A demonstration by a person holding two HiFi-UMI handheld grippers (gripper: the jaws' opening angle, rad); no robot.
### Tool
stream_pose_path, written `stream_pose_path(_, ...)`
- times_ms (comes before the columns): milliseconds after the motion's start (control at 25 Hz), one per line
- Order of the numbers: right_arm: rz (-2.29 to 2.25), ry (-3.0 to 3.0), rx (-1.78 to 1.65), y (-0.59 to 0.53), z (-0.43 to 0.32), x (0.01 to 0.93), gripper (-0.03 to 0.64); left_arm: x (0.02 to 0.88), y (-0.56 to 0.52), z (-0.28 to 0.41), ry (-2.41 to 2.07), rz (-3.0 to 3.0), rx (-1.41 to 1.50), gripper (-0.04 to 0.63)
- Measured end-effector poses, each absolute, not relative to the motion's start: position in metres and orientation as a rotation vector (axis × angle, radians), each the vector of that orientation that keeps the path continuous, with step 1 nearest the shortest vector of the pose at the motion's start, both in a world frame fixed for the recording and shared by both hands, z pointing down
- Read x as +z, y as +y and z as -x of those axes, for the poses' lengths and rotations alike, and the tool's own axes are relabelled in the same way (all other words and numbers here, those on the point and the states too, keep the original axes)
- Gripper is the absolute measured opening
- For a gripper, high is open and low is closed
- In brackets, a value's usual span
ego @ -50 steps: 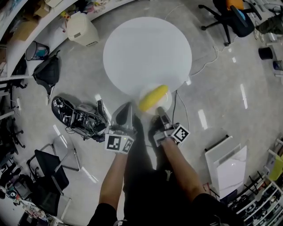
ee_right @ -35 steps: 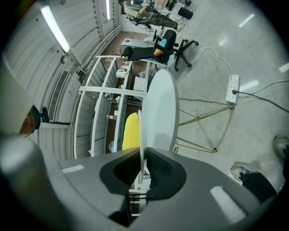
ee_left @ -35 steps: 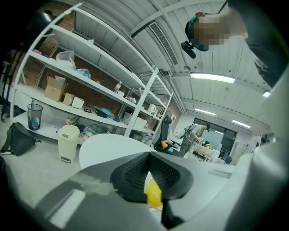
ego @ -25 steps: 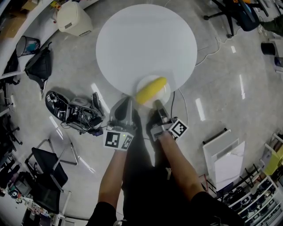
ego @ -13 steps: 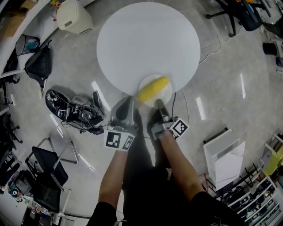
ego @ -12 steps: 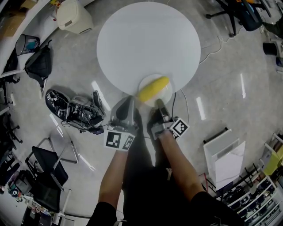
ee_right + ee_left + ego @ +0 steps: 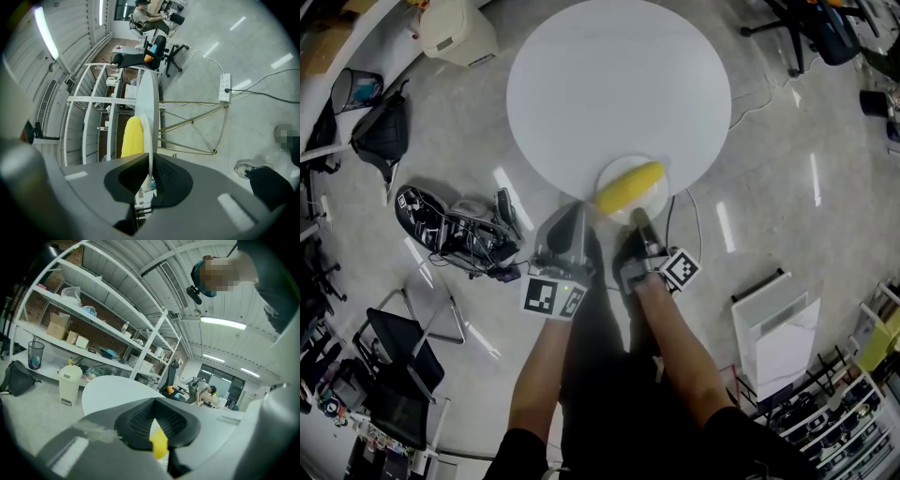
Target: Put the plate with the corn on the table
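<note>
The white plate carries a yellow corn cob and sits over the near edge of the round white table. I cannot tell whether it touches the top. My right gripper is shut on the plate's near rim. In the right gripper view the rim runs edge-on between the pads of the right gripper, with the corn cob beside it and the table behind. My left gripper hangs just left of the plate, shut and empty. The left gripper frames a sliver of corn cob.
On the floor left of me lie a tangle of black gear and a black bag. A beige bin stands beyond the table. An office chair is at the back right and a white panel at the right. A power strip lies under the table.
The right gripper has sunk a little with the plate, which now lies further over the table's near edge. The left gripper has stayed where it was.
</note>
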State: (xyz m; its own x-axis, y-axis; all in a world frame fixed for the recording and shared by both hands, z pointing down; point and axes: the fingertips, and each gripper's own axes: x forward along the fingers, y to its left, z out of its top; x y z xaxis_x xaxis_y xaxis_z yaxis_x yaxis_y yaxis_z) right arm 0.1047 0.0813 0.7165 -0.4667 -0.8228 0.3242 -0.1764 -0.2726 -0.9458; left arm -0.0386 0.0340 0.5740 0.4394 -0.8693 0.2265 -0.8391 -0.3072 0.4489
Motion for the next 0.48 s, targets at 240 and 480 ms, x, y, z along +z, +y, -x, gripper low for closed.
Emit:
stream_pose_path(240, 1.272, 1.474, -1.789, 0.0798, -0.104, 0.7168, 0.028, 0.5731, 0.0333, 0.0379, -1.425, -2.187, -0.088, 0.005)
stream_pose_path(480, 1.354, 1.454, -1.816, 0.084, -0.1052, 0.7246, 0.04, 0.5736, 0.0345, 0.0399, -1.417, -2.191, -0.087, 0.005)
